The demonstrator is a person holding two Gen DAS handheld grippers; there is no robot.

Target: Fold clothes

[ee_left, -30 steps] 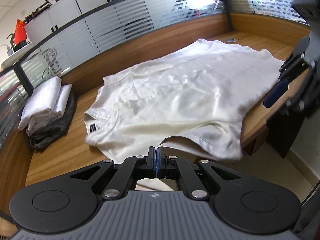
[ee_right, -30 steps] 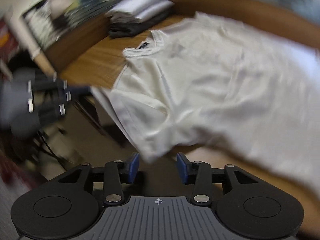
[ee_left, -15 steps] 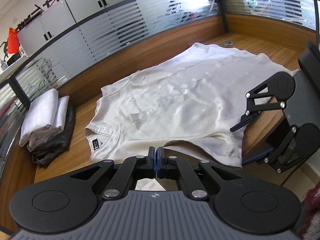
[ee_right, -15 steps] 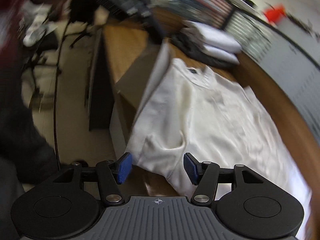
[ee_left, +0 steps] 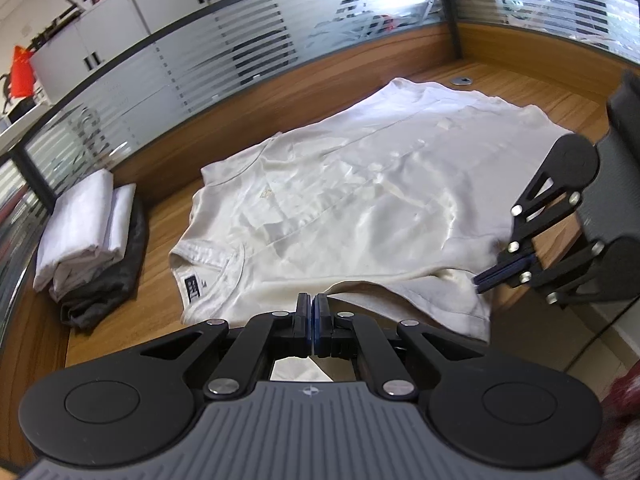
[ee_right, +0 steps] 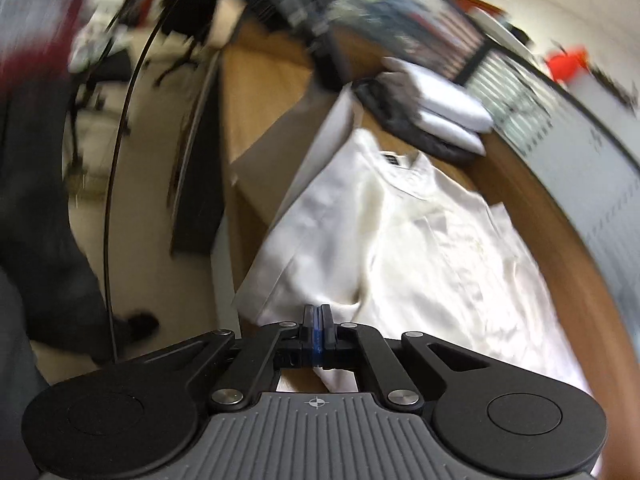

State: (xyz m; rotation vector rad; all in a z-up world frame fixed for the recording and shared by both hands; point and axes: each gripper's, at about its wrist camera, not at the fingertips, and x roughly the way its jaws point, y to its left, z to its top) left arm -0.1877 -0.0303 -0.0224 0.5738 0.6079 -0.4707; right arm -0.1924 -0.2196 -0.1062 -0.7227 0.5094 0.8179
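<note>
Both jaws clamped on white shirt (ee_left: 360, 200) near-edge sleeve: left gripper (ee_left: 313, 320), right gripper (ee_right: 317, 330). Risk: thin pinch slips on lift, fold skews toward folded stack (ee_left: 84, 220).

Folded stack (ee_left: 86, 232) bounds bare desk (ee_left: 160, 236) beside the shirt (ee_left: 360, 200) — partition (ee_left: 240, 52) walls the back.

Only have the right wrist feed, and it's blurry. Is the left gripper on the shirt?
Observer: Yes. The left gripper is shut on the white shirt's near edge, close to the collar.
Operator: Anything on the desk past the shirt?
Observer: A round cable grommet sits beyond the far edge, clear of the cloth.
Operator: My gripper from outside?
Observer: The right gripper pinches the same near edge, off to the left gripper's right.
</note>
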